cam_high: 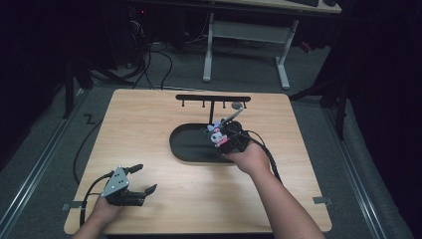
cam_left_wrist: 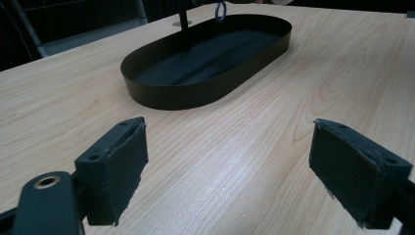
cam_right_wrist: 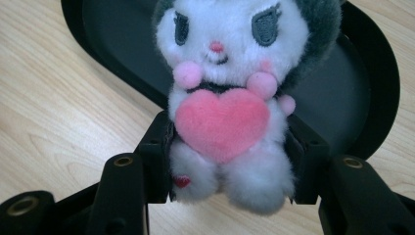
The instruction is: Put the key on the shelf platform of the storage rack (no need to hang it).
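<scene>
— Jaws of right gripper (cam_right_wrist: pixel 230 161): clamped on plush toy (cam_right_wrist: pixel 230 98) at its lower body, above black tray (cam_right_wrist: pixel 372 88). Left gripper (cam_left_wrist: pixel 227 161): spread wide, empty, over table (cam_left_wrist: pixel 293 58).

— Probably soft, light, squashy. Best held around the middle, not the head.

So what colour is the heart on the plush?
Pink; the heart on the plush shows best in the right gripper view.
</scene>
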